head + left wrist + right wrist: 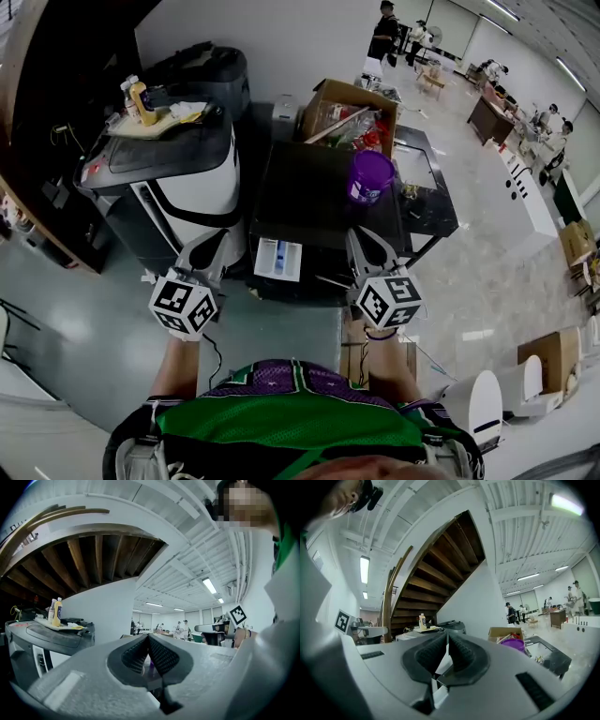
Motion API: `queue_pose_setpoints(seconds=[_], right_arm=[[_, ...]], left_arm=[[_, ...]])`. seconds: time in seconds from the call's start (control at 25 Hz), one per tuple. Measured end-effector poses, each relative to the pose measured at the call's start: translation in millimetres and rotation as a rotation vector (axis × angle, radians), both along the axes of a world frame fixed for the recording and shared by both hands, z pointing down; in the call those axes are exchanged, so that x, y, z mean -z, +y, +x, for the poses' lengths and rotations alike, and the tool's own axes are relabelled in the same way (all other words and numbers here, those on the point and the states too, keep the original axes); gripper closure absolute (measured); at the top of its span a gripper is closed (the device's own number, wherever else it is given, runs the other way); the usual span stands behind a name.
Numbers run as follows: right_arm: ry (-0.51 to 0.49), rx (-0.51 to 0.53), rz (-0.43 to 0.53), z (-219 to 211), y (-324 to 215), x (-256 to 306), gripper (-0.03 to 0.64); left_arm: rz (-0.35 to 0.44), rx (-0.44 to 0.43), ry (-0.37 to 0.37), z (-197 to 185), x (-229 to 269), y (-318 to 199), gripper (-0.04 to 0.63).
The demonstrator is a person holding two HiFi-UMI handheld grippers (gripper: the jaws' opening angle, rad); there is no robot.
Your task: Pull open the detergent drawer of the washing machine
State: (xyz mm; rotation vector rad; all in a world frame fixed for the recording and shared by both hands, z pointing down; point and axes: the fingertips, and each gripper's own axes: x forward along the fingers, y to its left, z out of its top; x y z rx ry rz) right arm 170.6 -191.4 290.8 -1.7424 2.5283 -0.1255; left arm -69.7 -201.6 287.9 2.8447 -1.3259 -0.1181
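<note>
The black washing machine (319, 192) stands in front of me, seen from above. From its front edge a white detergent drawer (278, 260) with a blue part sticks out toward me. My left gripper (208, 247) hangs just left of the drawer, in front of the white machine beside it. My right gripper (364, 242) is to the right of the drawer, over the washer's front corner. In the left gripper view the left gripper (148, 638) has its ribbed pads together with nothing between them. The right gripper (446, 637) looks the same in its own view. Neither touches the drawer.
A purple bucket (370, 176) and an open cardboard box (349, 114) sit on and behind the washer. A white and black machine (183, 178) at the left carries bottles (139, 99) on a tray. A dark sink unit (427, 187) stands at the right. People stand far back.
</note>
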Motion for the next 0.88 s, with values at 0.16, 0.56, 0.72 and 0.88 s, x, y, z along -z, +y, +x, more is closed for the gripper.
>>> queue_pose_setpoints(seconds=[0.16,0.56,0.72,0.88], right_arm=[[-0.016,0.027,0.009,-4.2,0.9,3.6,0.612],[0.015,0.002,0.033,-2.8,3.5,7.2,0.615],[0.020,0.002,0.029,-1.8,3.0,6.1,0.615],[0.006,0.005,0.013,-3.0,0.2,1.5,0.615]], left_arm=[[0.008,0.005,-0.004,0.1,3.6,1.3,0.580],[0.004,-0.003,-0.002,6.0,2.2,2.1,0.580],[0.006,-0.003,0.000,7.8,1.8,1.9,0.580],[-0.001,-0.004,0.000,7.0,0.0,0.7,0.580]])
